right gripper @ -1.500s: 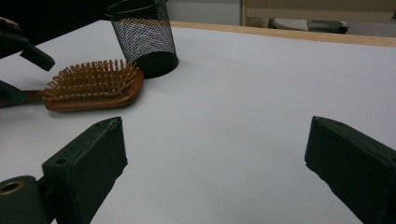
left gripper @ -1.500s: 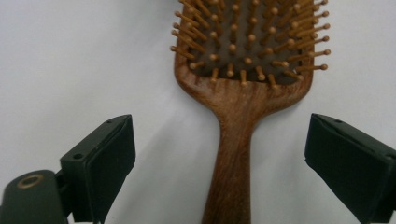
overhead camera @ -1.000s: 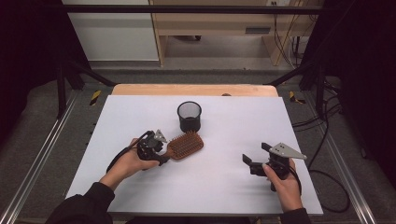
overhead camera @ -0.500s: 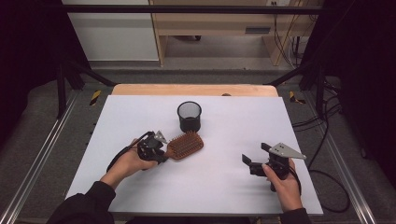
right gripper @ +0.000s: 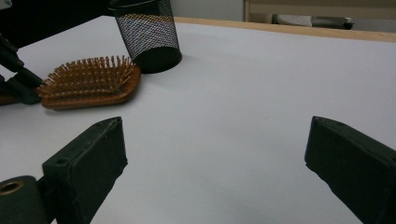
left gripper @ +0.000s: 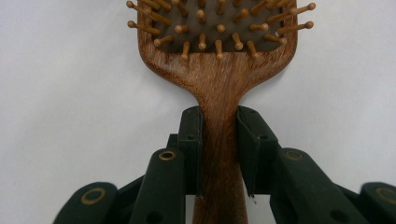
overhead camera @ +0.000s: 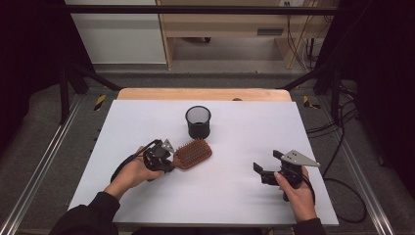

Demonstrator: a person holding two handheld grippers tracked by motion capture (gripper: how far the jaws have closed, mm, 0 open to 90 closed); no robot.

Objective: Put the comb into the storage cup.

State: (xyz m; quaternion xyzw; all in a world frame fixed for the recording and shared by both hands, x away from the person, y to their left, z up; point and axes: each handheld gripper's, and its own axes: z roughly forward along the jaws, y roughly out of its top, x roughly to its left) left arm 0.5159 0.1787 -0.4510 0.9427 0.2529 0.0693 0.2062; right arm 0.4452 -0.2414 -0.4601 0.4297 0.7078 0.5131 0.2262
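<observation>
hairbrush (overhead camera: 195, 152) lies bristles-up on the white desk (overhead camera: 244, 196), just beside the mesh cup (overhead camera: 198, 121); the left claw (left gripper: 219, 154) has just been closing and clamps its handle. right claw (overhead camera: 266, 165) stands apart, well away.

left gripper (overhead camera: 169, 154): black body, small grey plate on top, black cable trailing back
left gripper pads (left gripper: 191, 140): flat black blocks on arms with brass-ringed holes
right gripper (overhead camera: 266, 166): black, grey three-cornered plate on top
right gripper pads (right gripper: 100, 149): matte black wedges
sleeves (overhead camera: 93, 213): dark, long
</observation>
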